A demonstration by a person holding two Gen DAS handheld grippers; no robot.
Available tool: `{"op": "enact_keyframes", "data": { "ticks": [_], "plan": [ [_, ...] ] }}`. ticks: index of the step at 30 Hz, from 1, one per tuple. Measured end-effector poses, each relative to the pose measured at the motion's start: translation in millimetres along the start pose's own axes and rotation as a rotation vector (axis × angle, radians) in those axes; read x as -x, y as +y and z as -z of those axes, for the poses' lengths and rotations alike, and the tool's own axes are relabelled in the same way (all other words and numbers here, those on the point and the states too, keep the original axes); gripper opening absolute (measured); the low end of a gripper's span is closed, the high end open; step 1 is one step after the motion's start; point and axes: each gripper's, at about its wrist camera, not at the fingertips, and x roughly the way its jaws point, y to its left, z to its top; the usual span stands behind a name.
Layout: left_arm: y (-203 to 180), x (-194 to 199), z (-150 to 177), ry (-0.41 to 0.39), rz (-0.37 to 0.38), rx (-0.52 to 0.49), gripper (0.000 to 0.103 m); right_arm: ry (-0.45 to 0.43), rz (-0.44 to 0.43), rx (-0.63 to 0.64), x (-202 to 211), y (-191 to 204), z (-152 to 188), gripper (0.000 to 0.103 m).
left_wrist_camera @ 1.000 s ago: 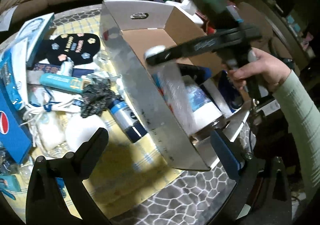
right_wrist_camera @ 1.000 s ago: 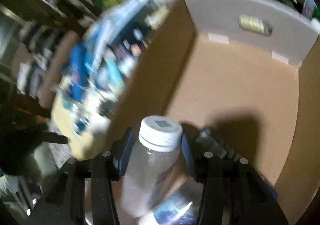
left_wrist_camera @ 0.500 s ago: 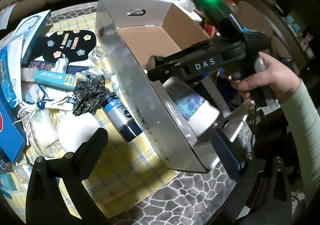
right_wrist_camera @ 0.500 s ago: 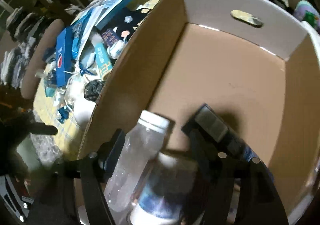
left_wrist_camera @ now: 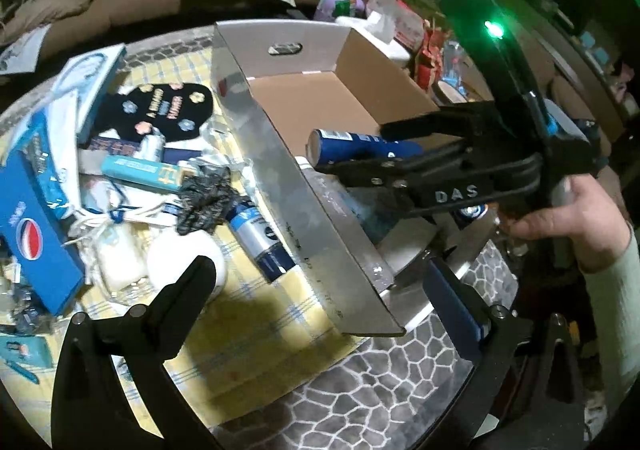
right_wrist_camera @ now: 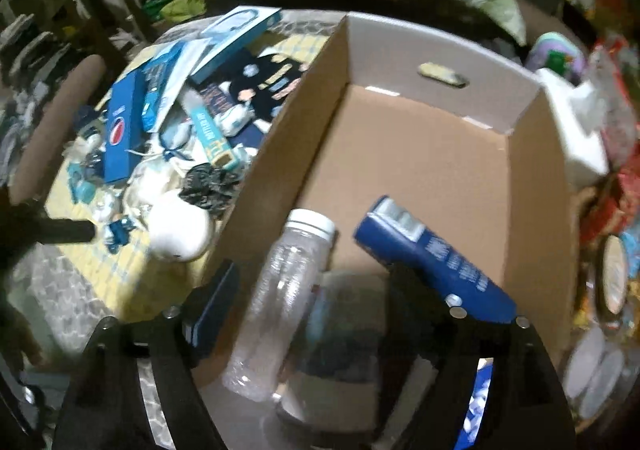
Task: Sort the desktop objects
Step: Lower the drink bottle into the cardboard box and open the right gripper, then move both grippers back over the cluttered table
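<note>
Right gripper over near end of cardboard box, pointed steeply down; jaws spread, just been opening, pads off everything; clear plastic bottle with white cap lay free between them on box floor, cap toward far wall; dark blue tube beside it, angled, partly behind right finger; a third labelled bottle underneath, blurred, cannot tell more. Same gripper seen from left wrist view above box, held by a hand in pale green sleeve.

Left gripper hovered outside box, near its close corner; jaws spread wide, nothing between them.

Box sat on worktop with stone-pattern surface and yellow checked cloth. Unsorted pile left of box on cloth: blue Pepsi carton; teal tube; dark scrunchie; blue-and-silver bottle touching box wall; white round object; black pouch with flowers; white-and-blue flat box at far edge.
</note>
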Motion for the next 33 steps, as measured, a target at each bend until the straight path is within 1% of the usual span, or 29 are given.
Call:
{"op": "enact_keyframes", "data": {
  "ticks": [1,3,6,9,15,17,19,21,26,28,33],
  "plan": [
    [0,4,1,-0.006,-0.014,-0.003,0.103,-0.014,0.029,0.003,6,1,3,0.082],
    [1,12,3,-0.021,-0.037,-0.004,0.103,-0.04,0.059,0.009,17,7,9,0.083],
    [4,26,8,-0.042,-0.072,-0.002,0.103,-0.082,0.078,0.009,33,17,18,0.084],
    [8,39,14,-0.056,-0.104,0.005,0.103,-0.117,0.088,0.013,48,30,27,0.084],
    [20,66,30,-0.098,-0.167,0.012,0.103,-0.14,0.099,0.026,64,53,41,0.085],
    [28,74,39,-0.111,-0.184,0.018,0.103,-0.154,0.085,0.018,69,62,46,0.084],
    [40,81,51,-0.117,-0.211,0.024,0.103,-0.173,0.055,0.005,73,72,52,0.085],
    [56,88,63,-0.119,-0.247,0.037,0.103,-0.188,0.043,-0.001,74,84,55,0.085],
    [111,108,94,-0.126,-0.323,0.118,0.103,-0.211,0.022,0.011,64,119,55,0.085],
    [132,116,107,-0.133,-0.349,0.143,0.103,-0.215,-0.002,0.008,58,133,52,0.085],
    [179,132,135,-0.139,-0.363,0.202,0.103,-0.23,-0.058,0.015,44,165,42,0.085]
  ]
}}
